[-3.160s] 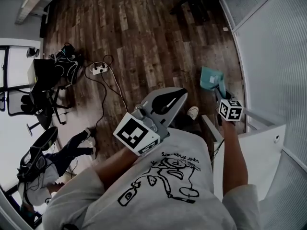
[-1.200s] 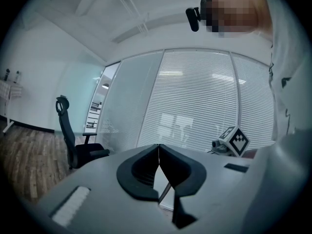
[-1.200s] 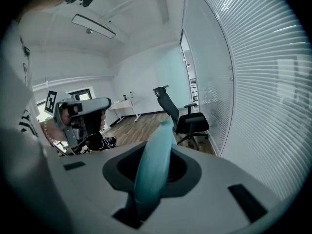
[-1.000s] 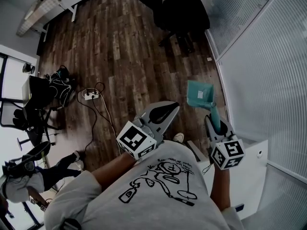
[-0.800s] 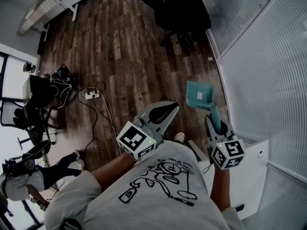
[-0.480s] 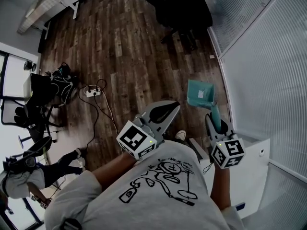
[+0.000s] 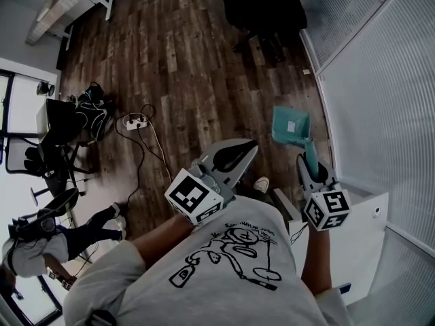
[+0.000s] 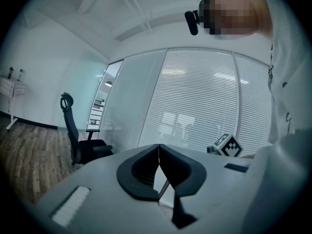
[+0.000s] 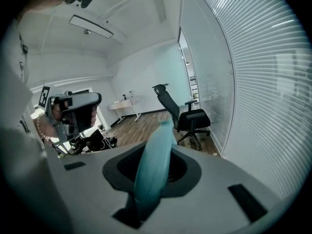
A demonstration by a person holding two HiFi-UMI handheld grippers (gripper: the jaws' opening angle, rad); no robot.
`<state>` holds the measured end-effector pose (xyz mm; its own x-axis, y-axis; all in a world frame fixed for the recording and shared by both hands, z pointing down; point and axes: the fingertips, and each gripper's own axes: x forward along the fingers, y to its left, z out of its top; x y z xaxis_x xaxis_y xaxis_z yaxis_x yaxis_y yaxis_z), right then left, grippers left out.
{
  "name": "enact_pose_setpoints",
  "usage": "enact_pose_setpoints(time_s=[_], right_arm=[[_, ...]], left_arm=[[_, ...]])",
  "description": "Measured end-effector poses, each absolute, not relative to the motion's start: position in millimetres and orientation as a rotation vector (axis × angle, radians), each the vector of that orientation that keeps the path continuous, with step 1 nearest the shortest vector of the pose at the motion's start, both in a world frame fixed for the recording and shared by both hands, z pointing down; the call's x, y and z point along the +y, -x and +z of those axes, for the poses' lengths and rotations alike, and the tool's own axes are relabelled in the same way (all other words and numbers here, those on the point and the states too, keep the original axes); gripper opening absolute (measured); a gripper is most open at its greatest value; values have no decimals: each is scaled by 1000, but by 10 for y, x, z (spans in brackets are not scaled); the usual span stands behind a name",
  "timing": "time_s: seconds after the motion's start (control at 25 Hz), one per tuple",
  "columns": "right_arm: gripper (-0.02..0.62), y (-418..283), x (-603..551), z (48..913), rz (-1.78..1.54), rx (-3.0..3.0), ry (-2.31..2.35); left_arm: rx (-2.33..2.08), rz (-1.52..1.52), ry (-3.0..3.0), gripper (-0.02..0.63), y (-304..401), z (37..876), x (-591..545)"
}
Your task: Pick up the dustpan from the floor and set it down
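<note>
The teal dustpan (image 7: 291,126) hangs over the wooden floor close to the glass wall. Its handle (image 7: 311,159) runs back into my right gripper (image 7: 307,163), which is shut on it. In the right gripper view the teal handle (image 9: 155,160) fills the gap between the jaws of the right gripper (image 9: 154,165) and hides the pan itself. My left gripper (image 7: 249,145) is held in front of the person's chest, shut and with nothing in it. In the left gripper view the tips of the left gripper (image 8: 158,148) meet.
A black office chair (image 7: 268,9) stands further ahead by the blinds-covered glass wall (image 7: 380,80). A power strip with cables (image 7: 138,121) and dark bags (image 7: 88,104) lie to the left. A person (image 7: 41,243) sits low at the left. A white cabinet (image 7: 353,243) is beside my right arm.
Since the earliest frame the right gripper with the dustpan has drawn in nearer the body and the chair has come into view. Over the last second only the view shifts a little.
</note>
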<state>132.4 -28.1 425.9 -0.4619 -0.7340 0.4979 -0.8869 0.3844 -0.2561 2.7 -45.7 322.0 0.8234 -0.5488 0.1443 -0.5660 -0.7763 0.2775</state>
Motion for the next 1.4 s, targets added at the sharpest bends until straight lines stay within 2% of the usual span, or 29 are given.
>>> enact_pose_setpoints(time_s=[1.4], right_arm=[[60, -1372, -448, 5400, 801, -2263, -1404]], left_arm=[[-854, 114, -2647, 2, 167, 3442, -431]])
